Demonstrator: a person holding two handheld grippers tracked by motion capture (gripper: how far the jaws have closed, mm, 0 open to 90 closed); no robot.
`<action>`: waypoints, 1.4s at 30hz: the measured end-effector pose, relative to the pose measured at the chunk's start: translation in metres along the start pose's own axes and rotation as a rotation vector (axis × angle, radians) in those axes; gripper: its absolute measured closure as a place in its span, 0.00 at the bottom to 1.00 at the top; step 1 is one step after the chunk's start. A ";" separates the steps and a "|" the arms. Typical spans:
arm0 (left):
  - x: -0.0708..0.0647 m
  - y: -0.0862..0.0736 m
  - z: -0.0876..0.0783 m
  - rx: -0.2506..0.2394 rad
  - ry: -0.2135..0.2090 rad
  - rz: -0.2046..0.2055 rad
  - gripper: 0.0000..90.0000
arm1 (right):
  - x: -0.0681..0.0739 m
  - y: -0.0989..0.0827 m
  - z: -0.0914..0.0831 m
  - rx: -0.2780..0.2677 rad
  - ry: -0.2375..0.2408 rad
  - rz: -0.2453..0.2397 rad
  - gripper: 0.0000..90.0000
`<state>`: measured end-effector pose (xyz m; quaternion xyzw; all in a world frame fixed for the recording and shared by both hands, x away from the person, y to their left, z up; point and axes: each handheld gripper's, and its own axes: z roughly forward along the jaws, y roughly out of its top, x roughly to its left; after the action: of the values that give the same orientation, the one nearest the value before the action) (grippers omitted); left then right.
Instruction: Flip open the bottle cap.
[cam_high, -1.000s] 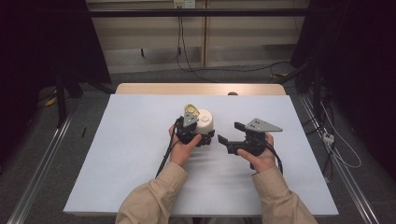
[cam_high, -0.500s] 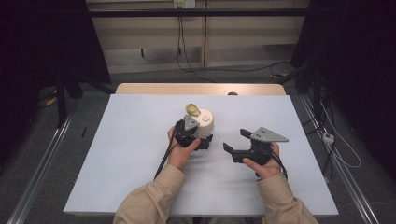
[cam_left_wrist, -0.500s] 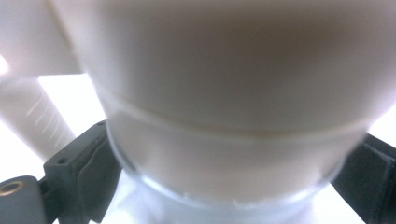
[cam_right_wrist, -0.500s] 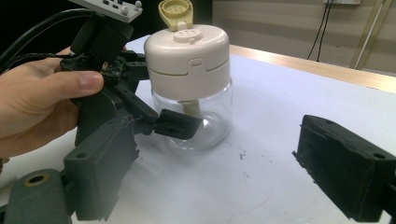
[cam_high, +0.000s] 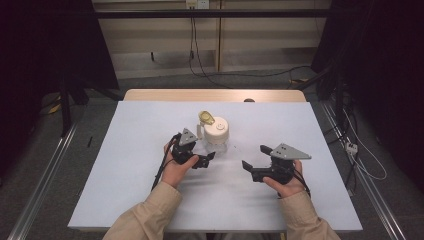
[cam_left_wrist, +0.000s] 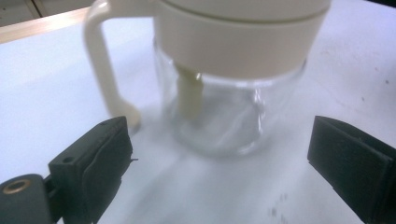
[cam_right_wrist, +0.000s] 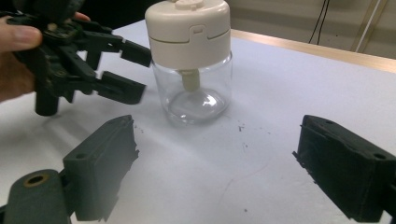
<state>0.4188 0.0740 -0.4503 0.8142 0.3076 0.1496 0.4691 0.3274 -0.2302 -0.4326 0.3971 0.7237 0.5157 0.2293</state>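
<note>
Pulling back toward the lower right of the high view, the right hand-held gripper (cam_high: 252, 157) now sits well apart from the jar (cam_high: 216, 135), while half a second ago it was closer to the middle of the frame and a second ago closer still; its jaws stand wide and hold nothing. To my judgement this means the right hand has left the jar to the other hand for now. The left hand-held gripper (cam_high: 210, 156) has hardly moved in that time and points at the lower glass part of the jar, with its jaws also wide and empty. In the left gripper view the jar (cam_left_wrist: 219, 79) fills the upper middle of the frame, between the lines of the two jaws but a little beyond their tips, not touched by them. The cream lid (cam_right_wrist: 187, 30) is on the glass body, with its flip cap open, and the jar stands upright near the centre of the tabletop (cam_high: 125, 150). A grasp around the glass seems the next step.
</note>
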 end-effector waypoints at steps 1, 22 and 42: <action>0.001 -0.002 -0.004 -0.014 -0.012 -0.009 0.06 | 0.000 -0.001 -0.001 0.004 -0.002 -0.002 0.12; 0.025 -0.033 -0.082 -0.090 -0.040 -0.031 0.06 | -0.004 -0.018 -0.022 0.025 -0.008 0.005 0.13; 0.047 -0.067 -0.137 -0.102 -0.008 -0.052 0.06 | -0.008 -0.029 -0.039 0.033 -0.029 0.009 0.13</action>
<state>0.3580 0.2213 -0.4395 0.7814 0.3188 0.1497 0.5151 0.2937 -0.2632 -0.4460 0.4115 0.7270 0.4988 0.2309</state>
